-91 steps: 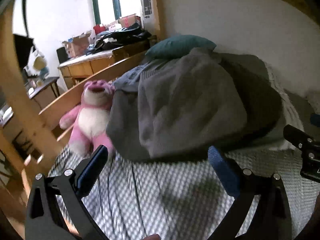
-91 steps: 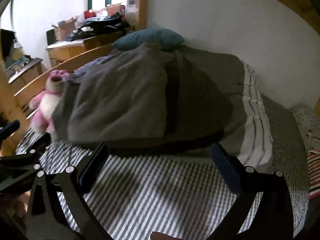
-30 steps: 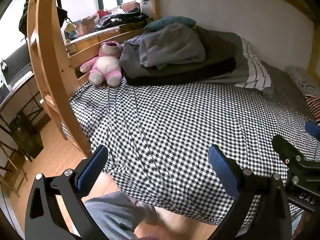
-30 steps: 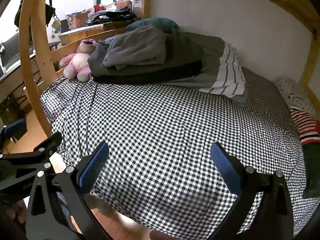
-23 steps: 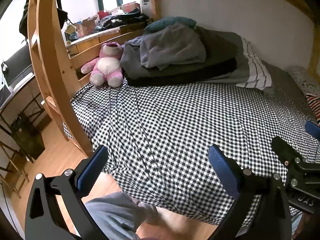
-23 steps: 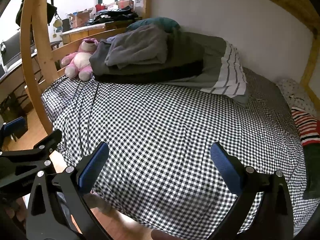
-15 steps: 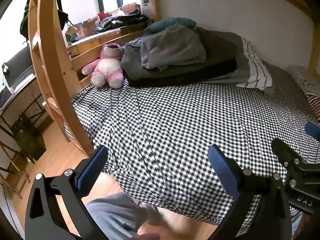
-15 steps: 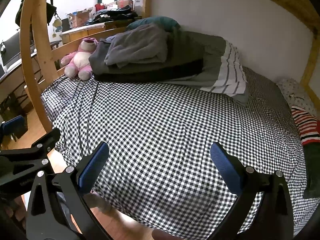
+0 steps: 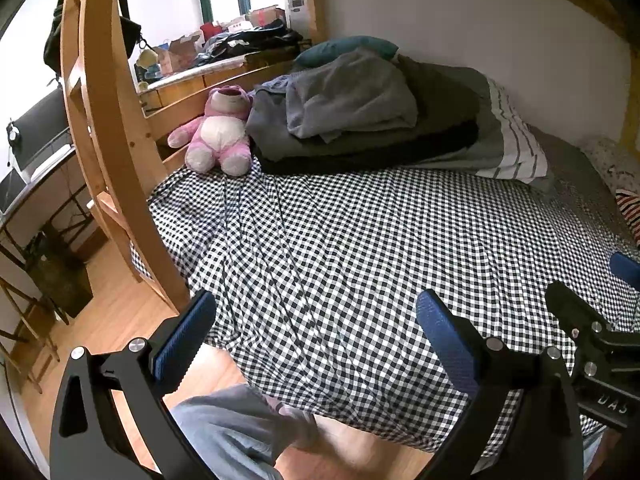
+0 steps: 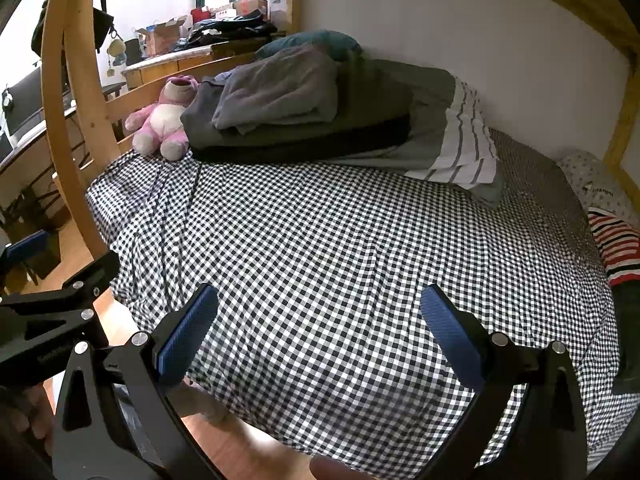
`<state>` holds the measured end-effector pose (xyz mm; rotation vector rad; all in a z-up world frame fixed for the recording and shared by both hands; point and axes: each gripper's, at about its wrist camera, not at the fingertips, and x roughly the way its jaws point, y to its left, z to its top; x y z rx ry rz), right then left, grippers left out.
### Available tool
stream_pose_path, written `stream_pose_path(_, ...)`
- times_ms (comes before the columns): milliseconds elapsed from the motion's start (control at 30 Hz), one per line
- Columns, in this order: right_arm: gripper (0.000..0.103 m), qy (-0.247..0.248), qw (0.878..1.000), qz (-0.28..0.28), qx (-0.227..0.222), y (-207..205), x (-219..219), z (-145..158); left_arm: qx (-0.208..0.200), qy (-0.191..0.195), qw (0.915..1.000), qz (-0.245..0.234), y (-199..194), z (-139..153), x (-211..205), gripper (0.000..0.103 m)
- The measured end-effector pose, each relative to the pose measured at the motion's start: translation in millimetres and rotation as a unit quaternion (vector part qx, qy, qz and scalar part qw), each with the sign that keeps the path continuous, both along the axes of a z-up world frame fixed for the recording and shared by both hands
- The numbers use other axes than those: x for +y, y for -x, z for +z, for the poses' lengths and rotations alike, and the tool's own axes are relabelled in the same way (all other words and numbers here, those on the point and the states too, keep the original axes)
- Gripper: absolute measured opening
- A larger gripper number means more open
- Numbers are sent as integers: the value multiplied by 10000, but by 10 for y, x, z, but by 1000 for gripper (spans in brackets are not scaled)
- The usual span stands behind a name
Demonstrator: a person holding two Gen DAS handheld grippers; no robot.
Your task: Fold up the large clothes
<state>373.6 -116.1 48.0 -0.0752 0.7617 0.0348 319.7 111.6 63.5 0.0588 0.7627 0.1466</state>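
Observation:
A folded grey garment [image 9: 352,100] [image 10: 280,92] lies on top of a stack of dark folded bedding [image 9: 380,148] [image 10: 304,140] at the far end of a bed covered by a black-and-white checked sheet [image 9: 360,248] [image 10: 340,248]. My left gripper [image 9: 316,340] is open and empty, held over the bed's near edge. My right gripper [image 10: 320,328] is open and empty, also at the near edge, far from the stack. A red, white and black striped garment [image 10: 616,248] [image 9: 628,208] lies at the bed's right side.
A pink plush bear [image 9: 220,132] [image 10: 164,120] sits left of the stack. A teal pillow [image 10: 308,42] lies behind it. A wooden bunk ladder [image 9: 108,128] [image 10: 68,120] stands at the left. Wood floor [image 9: 104,320] and the person's leg [image 9: 228,424] are below.
Both grippers have pulled far back from the grey stack to the bed's near edge since three seconds ago. Over the last second the view hardly shifts. Both stay open.

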Motion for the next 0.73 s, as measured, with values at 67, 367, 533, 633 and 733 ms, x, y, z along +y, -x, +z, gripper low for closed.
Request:
stream_pose_path(67, 100, -4, 10000, 1, -3, -3, -12, 4, 12, 12, 10000, -29, 2, -6, -12, 99)
stream_pose_path(367, 100, 7, 10000, -64, 2, -4, -35, -10, -158, -264, 9995, 118, 9, -3, -11, 99)
stream_pose_path(533, 100, 9, 10000, -82, 7, 1, -32, -22, -214, -312, 9992, 87, 5, 22, -27, 99)
stream_pose_path(633, 100, 8, 10000, -85, -5, 5, -27, -17, -161, -180, 9997, 76, 9, 40, -9, 98)
stream_pose_path(733, 100, 2, 10000, -90, -8, 10, -23, -17, -148, -184, 9997, 99, 27, 41, -2, 99)
